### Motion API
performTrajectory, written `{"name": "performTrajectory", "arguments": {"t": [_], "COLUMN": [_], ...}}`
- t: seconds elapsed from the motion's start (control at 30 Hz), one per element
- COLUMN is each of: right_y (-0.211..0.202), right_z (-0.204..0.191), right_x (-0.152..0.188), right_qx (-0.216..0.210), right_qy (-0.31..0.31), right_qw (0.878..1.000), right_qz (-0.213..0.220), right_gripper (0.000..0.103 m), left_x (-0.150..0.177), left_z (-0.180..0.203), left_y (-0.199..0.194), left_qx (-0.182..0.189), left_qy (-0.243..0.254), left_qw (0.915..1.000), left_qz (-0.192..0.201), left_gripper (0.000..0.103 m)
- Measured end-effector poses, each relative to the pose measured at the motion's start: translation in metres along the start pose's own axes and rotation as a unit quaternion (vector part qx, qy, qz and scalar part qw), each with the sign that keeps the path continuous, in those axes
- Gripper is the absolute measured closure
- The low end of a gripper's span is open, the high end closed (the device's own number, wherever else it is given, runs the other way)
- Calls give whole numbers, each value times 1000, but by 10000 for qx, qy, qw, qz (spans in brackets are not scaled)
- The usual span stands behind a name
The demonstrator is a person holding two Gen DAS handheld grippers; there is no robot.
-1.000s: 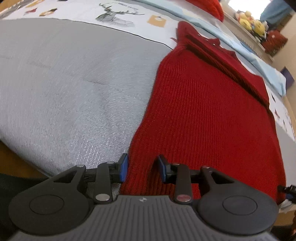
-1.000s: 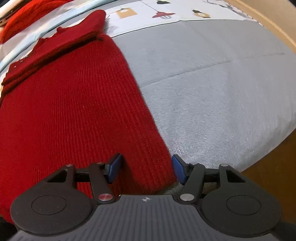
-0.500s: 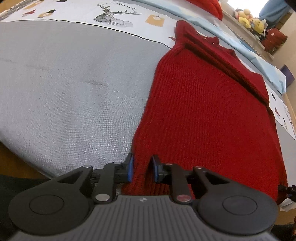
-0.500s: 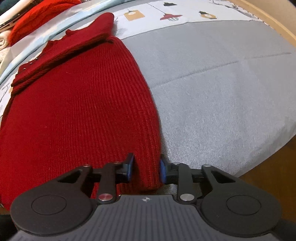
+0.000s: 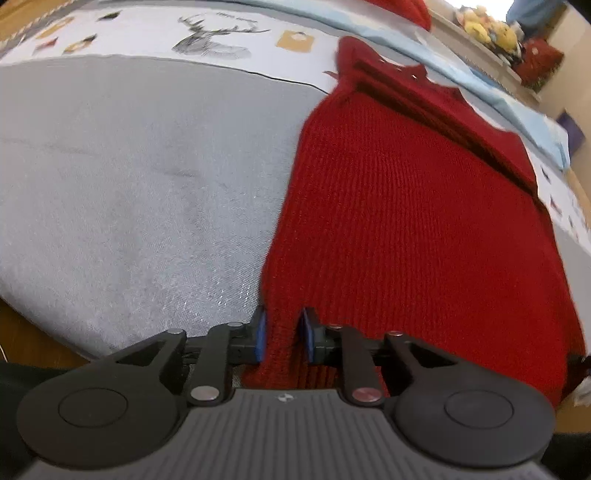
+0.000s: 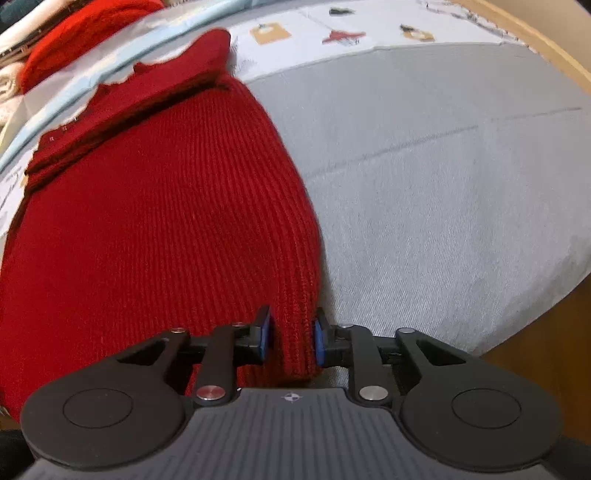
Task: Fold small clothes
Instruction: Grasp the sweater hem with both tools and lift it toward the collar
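Left gripper (image 5: 282,339) and right gripper (image 6: 290,341), jaws clamped on near hem corners of red ribbed knit sweater (image 5: 406,221), lower centre; lift evenly, carry hem toward collar.

left hand-held gripper (image 5: 281,334) pinched on knit; right hand-held gripper (image 6: 290,338) likewise clamped, low, level

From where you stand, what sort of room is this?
Probably a bedroom or child's room at home. A red knitted sweater lies on a grey padded surface like a bed, beside a printed sheet with a deer drawing, and yellow stuffed toys sit on a shelf behind.
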State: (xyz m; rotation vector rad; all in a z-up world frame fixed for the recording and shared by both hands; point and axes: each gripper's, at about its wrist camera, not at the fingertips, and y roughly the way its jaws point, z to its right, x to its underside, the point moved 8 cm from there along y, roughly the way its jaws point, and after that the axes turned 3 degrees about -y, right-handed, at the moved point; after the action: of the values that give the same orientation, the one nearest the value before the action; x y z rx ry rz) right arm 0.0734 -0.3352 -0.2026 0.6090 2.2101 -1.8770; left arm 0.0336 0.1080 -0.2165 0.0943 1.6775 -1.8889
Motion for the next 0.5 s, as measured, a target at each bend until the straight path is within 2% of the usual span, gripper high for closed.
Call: {"name": "performTrajectory", "arguments": {"t": [0.17, 0.27, 0.5], "right_y": [-1, -2, -17], "right_z": [-1, -2, -1], "right_x": [-1, -1, -3], "right_qx": [100, 87, -9], "right_qy": [-157, -147, -126], "right_qw": [9998, 9998, 9993], "right_qz": [18, 52, 341], "right_gripper": [78, 80, 83], "left_x": [1, 1, -2], "left_z": [3, 1, 5], "left_y": [0, -2, -15], "left_qx": [-46, -70, -50], "left_qy": [175, 169, 254], "left_qw": [9998, 9998, 9992], "left_qz": [41, 88, 320], "left_gripper": [80, 88, 91]}}
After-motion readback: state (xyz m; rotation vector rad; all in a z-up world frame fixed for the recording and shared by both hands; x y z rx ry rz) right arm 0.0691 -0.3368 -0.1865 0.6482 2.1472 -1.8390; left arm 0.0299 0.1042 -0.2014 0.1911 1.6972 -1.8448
